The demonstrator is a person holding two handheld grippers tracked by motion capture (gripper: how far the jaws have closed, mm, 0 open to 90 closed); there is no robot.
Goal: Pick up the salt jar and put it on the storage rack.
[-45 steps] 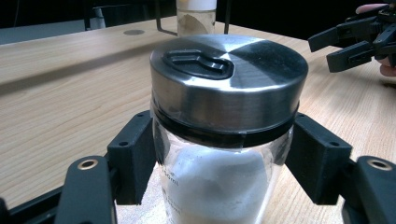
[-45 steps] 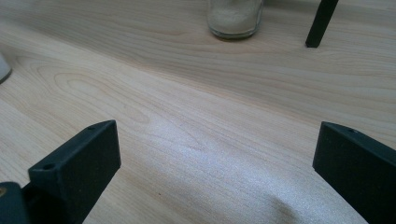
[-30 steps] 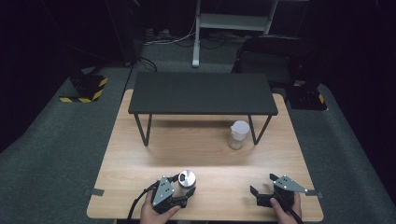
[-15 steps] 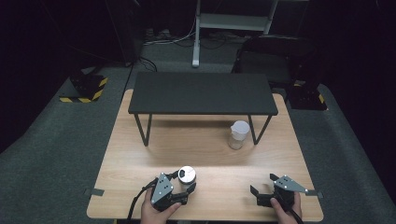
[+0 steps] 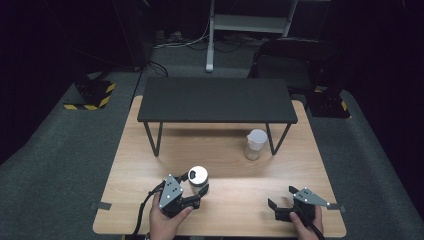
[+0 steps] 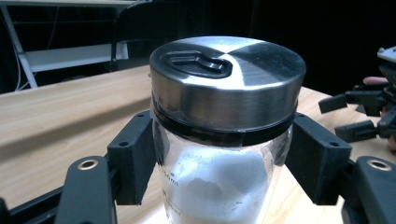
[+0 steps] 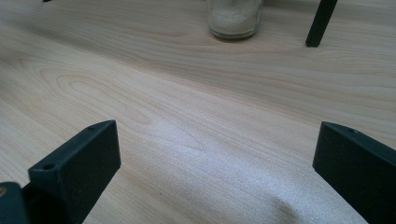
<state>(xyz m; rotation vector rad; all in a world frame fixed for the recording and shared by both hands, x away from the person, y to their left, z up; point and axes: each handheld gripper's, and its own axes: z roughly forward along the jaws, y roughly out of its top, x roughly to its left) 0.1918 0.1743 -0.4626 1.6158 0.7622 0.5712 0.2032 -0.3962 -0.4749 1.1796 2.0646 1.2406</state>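
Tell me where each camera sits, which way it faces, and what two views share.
High view: above the person's side, looking forward and down on the light wooden table; both hands show.
Left gripper view: on the left gripper, whose jaws clamp the steel-lidded glass jar of white powder.
Right gripper view: on the right gripper, jaws apart, low over the tabletop.
Shared: the white-lidded glass jar by the black metal shelf's leg.

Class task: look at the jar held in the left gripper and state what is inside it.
The jar holds a white powder, visible through the clear glass below the metal lid. The lid hides the top, and the jar's bottom is out of frame.
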